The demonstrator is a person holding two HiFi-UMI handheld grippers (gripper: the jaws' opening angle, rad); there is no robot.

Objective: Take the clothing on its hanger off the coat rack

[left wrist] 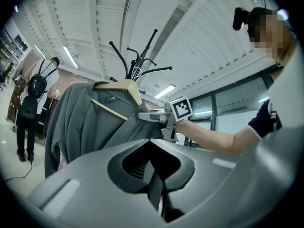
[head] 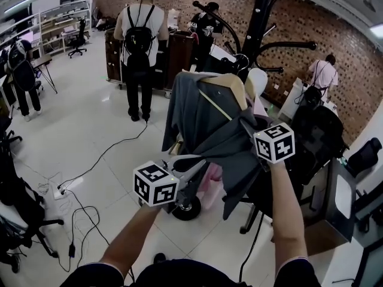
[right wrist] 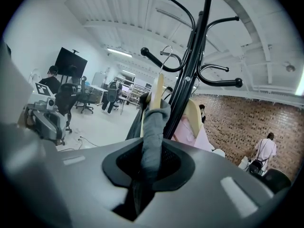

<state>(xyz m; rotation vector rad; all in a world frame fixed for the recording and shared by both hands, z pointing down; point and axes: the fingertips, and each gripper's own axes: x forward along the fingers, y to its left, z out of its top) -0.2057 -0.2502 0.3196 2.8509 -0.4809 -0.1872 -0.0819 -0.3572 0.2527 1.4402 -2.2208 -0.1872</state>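
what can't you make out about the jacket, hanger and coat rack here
- Base of the black metal coat rack: head view, hidden behind the grey fabric jacket.
- Wire hook of the pale wooden hanger: right gripper view, too small to tell whether it sits on a rack arm.
- Pink garment: head view, mostly covered by the jacket.

Head view looks steeply down — both gripper views sit close, angled upward — all share the garment (head: 191,130).
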